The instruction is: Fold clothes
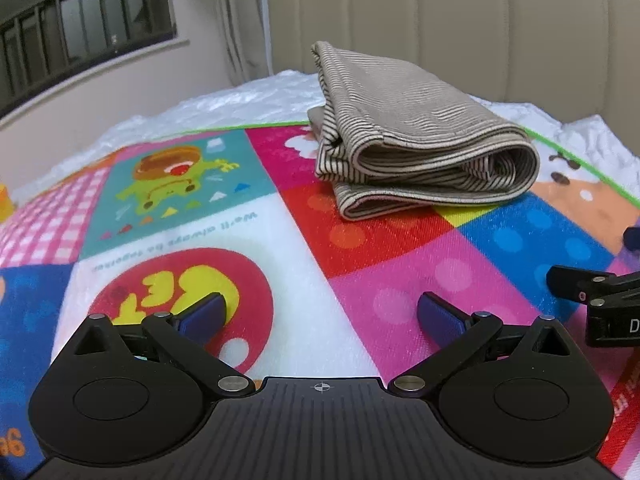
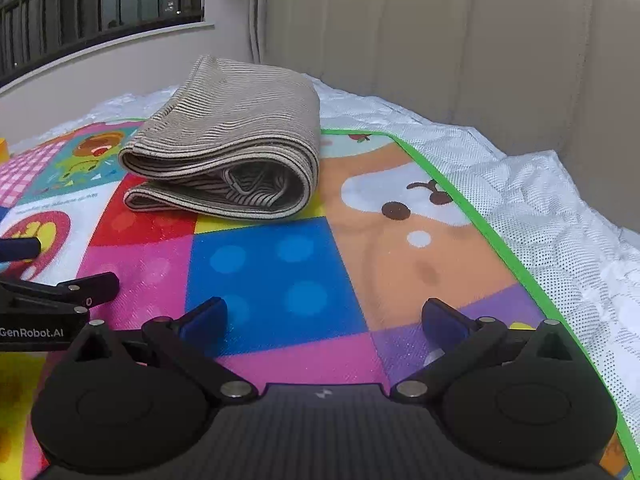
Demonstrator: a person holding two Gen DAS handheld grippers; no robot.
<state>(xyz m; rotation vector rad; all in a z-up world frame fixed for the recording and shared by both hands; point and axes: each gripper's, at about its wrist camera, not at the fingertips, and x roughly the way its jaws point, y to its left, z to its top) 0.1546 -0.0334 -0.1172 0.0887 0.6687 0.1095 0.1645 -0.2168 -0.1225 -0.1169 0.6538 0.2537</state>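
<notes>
Play mat (image 1: 400,280) w/ folded striped garment (image 1: 408,132), long axis running front-to-back

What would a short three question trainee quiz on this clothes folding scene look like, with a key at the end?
1. True or false: the left tool is clamped on the striped garment.
2. What lies directly under the folded garment? A) bare white sheet B) colourful play mat C) wooden floor
3. Fill in: behind the bed stands a beige padded ____.

Key
1. False. Both it and the right tool stand open and empty, short of the garment.
2. B. The mat lies over the white sheet.
3. Headboard.
</notes>
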